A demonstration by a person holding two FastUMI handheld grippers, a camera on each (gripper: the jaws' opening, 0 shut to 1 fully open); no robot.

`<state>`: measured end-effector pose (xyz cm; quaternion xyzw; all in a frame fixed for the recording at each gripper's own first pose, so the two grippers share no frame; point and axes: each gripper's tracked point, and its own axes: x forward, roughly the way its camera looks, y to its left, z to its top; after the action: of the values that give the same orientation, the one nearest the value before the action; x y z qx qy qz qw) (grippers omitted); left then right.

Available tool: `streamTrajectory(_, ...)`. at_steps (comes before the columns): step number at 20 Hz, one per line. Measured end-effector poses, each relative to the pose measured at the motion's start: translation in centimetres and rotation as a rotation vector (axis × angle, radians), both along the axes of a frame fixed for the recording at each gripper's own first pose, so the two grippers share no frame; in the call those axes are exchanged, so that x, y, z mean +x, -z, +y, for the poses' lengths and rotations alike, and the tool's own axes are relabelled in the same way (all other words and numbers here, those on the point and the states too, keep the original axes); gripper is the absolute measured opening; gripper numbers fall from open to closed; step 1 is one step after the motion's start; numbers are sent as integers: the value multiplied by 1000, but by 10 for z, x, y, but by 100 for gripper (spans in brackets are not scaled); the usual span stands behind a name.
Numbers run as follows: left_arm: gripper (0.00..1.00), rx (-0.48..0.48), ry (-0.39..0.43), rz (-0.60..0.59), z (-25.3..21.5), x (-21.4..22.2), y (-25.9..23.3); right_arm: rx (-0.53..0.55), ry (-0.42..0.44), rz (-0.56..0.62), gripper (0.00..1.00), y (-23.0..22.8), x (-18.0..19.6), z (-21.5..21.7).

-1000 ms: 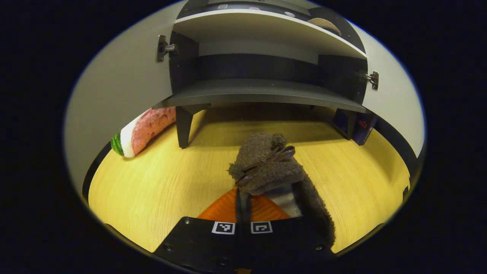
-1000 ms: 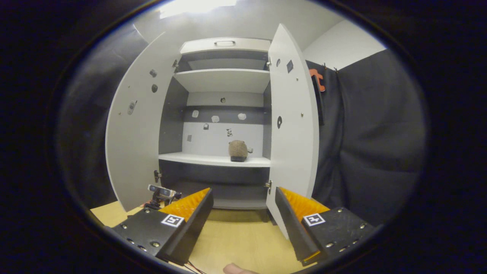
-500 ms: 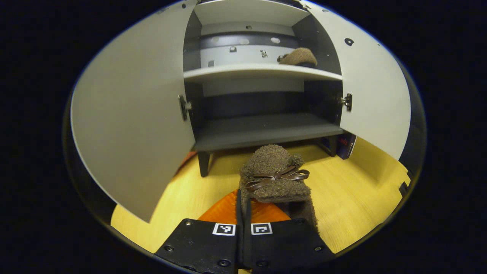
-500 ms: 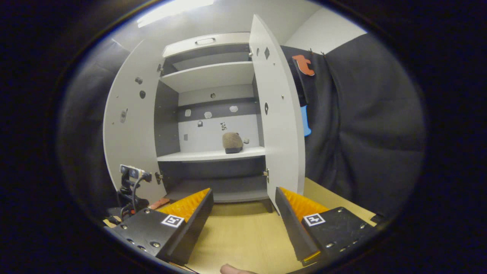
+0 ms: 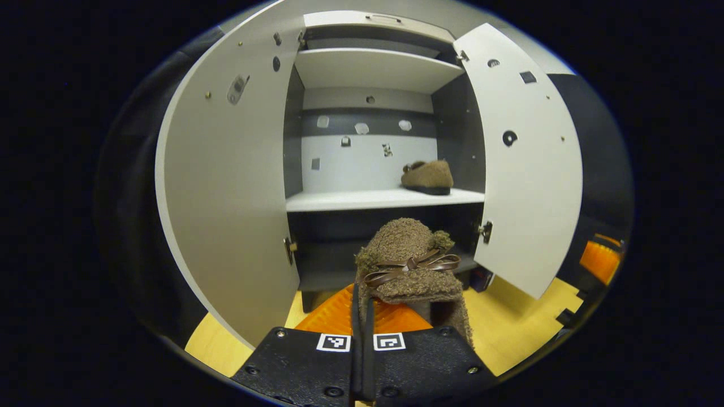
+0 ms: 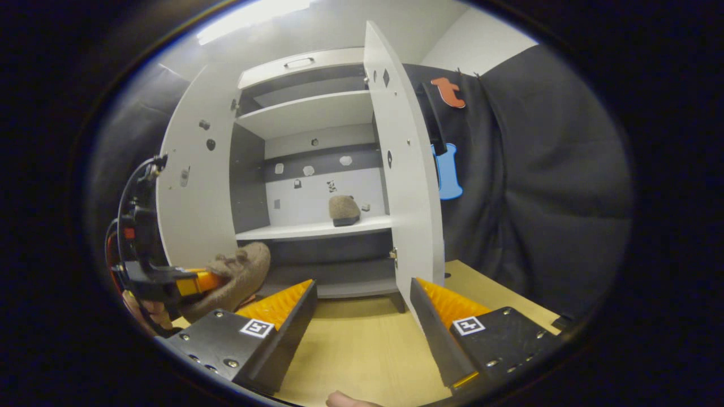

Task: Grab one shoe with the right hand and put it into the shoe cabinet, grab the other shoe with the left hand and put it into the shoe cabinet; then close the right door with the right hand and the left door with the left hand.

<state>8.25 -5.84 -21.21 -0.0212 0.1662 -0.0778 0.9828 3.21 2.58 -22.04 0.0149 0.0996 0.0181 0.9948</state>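
Raised toward the cabinet [image 5: 373,198], the left gripper [image 5: 362,316] clamps the second shoe [image 5: 410,265] (right gripper's [image 6: 362,316] jaws wide); probably it catches the shelf edge.

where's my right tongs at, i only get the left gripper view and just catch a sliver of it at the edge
Observer: The right tongs sit low in front of the cabinet, over the wooden surface, aimed at the open middle.
Operator: open or shut
Observer: Open, fingers wide apart, nothing between them.
Operator: how does the right door look from there
Observer: The right door shows nearly edge-on, swung out toward the tongs, with its lower corner just above the right-hand finger.
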Motion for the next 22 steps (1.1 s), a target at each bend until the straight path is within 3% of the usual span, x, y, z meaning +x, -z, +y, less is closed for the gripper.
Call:
streamTrajectory(5,1,-74,1,-67,-7,37,-56,-10,-19,-54,99,-28,-7,2)
streamTrajectory(11,2,-94,-48,-124,-18,128,-112,-3,-53,-109,99,-48,-19,3)
streamTrajectory(15,2,-135,-85,-97,-24,190,-111,8,-70,-140,99,-56,-21,4)
streamTrajectory(22,3,-206,-138,-86,-18,297,-67,3,-111,-181,99,-58,-1,10)
